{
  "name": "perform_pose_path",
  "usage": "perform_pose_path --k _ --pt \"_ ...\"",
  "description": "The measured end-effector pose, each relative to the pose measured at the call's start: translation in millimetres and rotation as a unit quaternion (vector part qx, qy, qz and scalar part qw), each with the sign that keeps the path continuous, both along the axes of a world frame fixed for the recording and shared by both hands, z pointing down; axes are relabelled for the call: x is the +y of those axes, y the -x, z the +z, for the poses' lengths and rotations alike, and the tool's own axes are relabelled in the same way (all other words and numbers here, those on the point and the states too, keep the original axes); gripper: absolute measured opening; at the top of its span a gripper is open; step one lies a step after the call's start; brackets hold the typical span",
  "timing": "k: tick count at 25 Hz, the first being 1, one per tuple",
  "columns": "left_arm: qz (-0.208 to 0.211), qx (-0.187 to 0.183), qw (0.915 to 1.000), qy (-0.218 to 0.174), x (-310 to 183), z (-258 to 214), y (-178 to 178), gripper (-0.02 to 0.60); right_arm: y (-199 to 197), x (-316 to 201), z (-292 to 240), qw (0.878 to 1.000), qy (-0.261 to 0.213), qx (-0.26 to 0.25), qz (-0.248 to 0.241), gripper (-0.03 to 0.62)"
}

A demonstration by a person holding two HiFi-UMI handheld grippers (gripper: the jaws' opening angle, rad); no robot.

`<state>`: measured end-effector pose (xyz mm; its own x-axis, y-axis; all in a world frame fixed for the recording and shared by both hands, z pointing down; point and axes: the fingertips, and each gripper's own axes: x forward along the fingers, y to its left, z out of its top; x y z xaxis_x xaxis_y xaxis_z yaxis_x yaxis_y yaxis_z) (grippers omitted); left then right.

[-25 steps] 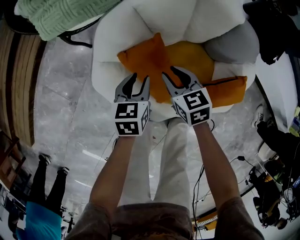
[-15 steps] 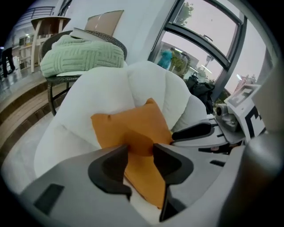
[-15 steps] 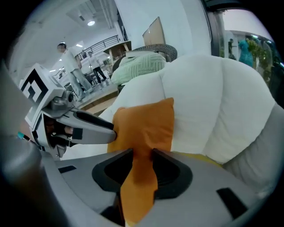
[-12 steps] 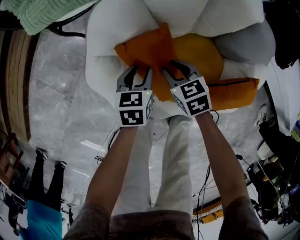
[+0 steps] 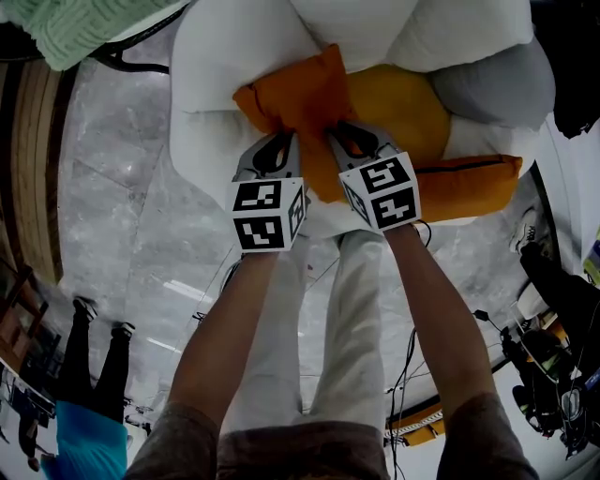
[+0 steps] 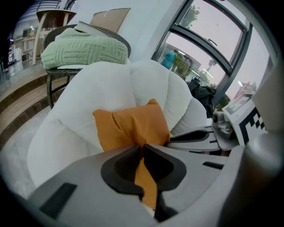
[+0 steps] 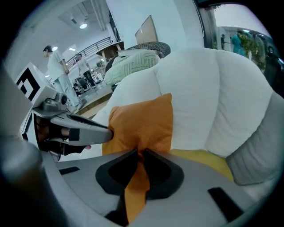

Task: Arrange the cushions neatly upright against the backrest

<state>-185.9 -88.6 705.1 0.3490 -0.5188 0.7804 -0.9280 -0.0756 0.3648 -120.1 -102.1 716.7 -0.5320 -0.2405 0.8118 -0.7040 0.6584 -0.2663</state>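
An orange cushion (image 5: pixel 300 98) lies on the seat of a white padded armchair (image 5: pixel 220 66), its far edge toward the backrest. My left gripper (image 5: pixel 278 142) holds the cushion's near edge; its jaws are closing, and a fold of orange fabric (image 6: pixel 133 126) is pinched between them. My right gripper (image 5: pixel 349 133) grips the same edge just to the right, jaws also closing with fabric (image 7: pixel 142 124) squeezed between them. A yellow cushion (image 5: pixel 394 108) lies beneath, another orange cushion (image 5: pixel 469 183) sits at the seat's front right, and a grey cushion (image 5: pixel 492 84) rests at the right.
A green knitted blanket (image 5: pixel 84 28) lies on a dark wicker chair (image 6: pixel 117 37) left of the armchair. The floor is grey marble (image 5: pixel 122 216). Cables and dark bags (image 5: pixel 548 356) sit at the right. People stand in the background (image 7: pixel 55 66).
Both grippers moved forward onto the orange cushion's near edge and their jaws went from wide apart to pinched on the fabric. The cushion's edge now bunches up between them.
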Motion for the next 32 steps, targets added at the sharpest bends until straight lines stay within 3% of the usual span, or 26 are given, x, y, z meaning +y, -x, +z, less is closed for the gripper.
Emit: perform_pose_path --k 3,12,21,32 --pt "0.004 0.001 1.0 0.004 0.3 -3.2 -4.0 0.011 -1.9 1.1 -3.3 1.0 -0.006 0.006 0.002 0.031" --pt "0.052 -0.006 0.9985 -0.016 -9.2 -43.3 -28.1 0.011 -25.8 -2.3 -36.1 0.999 -0.01 -0.004 0.038 0.028" --pt "0.103 -0.024 0.9918 -0.071 -68.2 -112.3 -49.7 0.011 -47.6 -51.4 -99.4 0.995 -0.05 -0.023 0.081 0.028" --pt "0.136 -0.049 0.9812 -0.127 -139.9 -182.3 -62.4 0.011 -59.6 -117.0 -167.1 0.987 -0.098 -0.047 0.118 0.028"
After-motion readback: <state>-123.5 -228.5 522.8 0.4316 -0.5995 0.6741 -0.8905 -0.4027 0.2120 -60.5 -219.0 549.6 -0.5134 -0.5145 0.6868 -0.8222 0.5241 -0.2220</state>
